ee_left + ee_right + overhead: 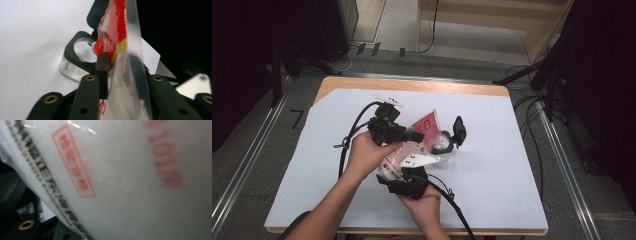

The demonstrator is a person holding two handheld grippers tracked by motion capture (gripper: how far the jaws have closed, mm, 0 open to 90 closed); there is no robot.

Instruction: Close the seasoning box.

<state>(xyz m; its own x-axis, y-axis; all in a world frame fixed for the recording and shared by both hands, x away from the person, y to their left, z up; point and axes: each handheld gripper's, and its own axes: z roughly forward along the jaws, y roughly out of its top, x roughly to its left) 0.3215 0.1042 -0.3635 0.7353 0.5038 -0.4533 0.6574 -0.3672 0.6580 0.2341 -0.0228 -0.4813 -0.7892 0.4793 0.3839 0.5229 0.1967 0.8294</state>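
A lab-style recording bay, not a home.

A plywood table [412, 85] under a white sheet [492, 165] stands on grey carpet between metal floor rails [247, 165], ringed by black curtains [242, 60], stand legs [522, 75], loose cables [532, 125] and a taped "7" [297, 119].

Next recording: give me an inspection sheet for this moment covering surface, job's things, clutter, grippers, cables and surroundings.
Surface: wooden table covered by a white sheet.
Job's things: clear plastic bag with red and white print, held up between both grippers; clear container with black open lid on the sheet just beyond it.
Clutter: small white strip near the far edge.
Grippers: left gripper has the bag between its jaws; whether the pads press is unclear. Right gripper is under the bag's near end; grip hidden.
Cables: black cable from the left gripper; more on the floor at right.
Surroundings: metal rails, dark stands, wooden panels behind.
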